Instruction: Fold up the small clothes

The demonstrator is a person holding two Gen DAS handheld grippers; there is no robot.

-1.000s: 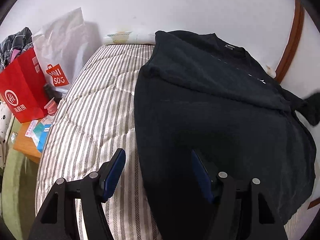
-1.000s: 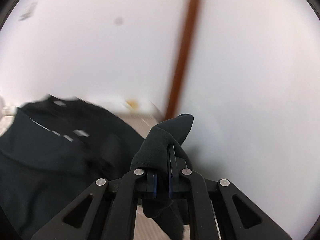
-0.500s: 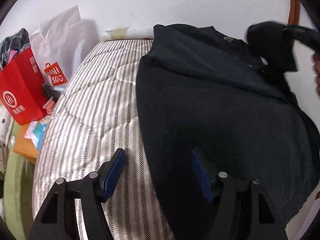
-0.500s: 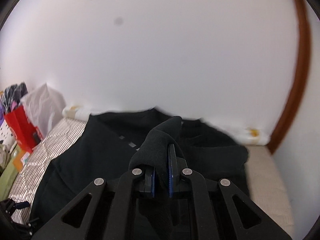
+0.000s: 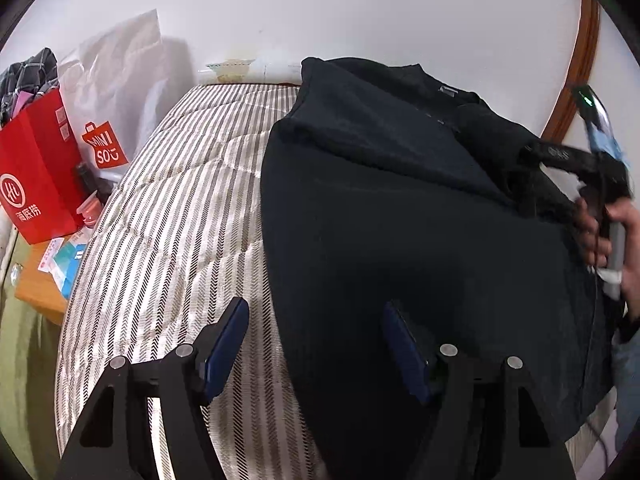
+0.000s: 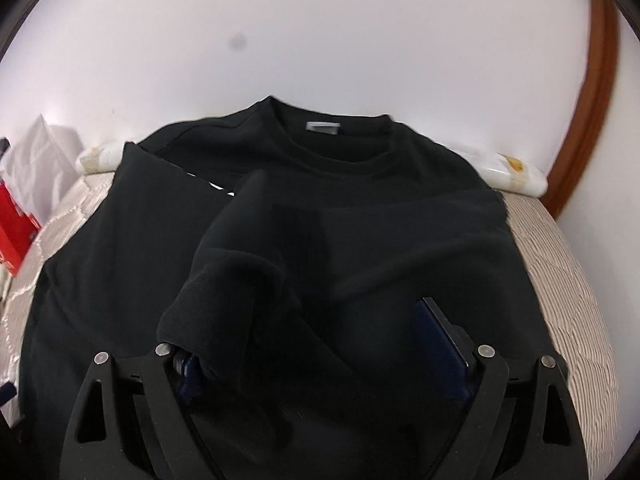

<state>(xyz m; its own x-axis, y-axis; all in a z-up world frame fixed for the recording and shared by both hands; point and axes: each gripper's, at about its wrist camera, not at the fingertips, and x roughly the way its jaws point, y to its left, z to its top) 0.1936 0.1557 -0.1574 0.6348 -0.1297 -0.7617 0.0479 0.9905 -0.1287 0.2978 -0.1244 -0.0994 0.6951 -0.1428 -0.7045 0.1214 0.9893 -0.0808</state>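
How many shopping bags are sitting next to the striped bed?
2, both at the left of the striped mattress: a red paper bag nearer the camera, and a white plastic bag with an orange logo behind it, against the wall. Others may be hidden.

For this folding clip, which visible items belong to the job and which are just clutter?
Job: black sweatshirt, its sleeve, striped mattress, left gripper, right gripper.
Clutter: red bag, white Miniso bag, small boxes.
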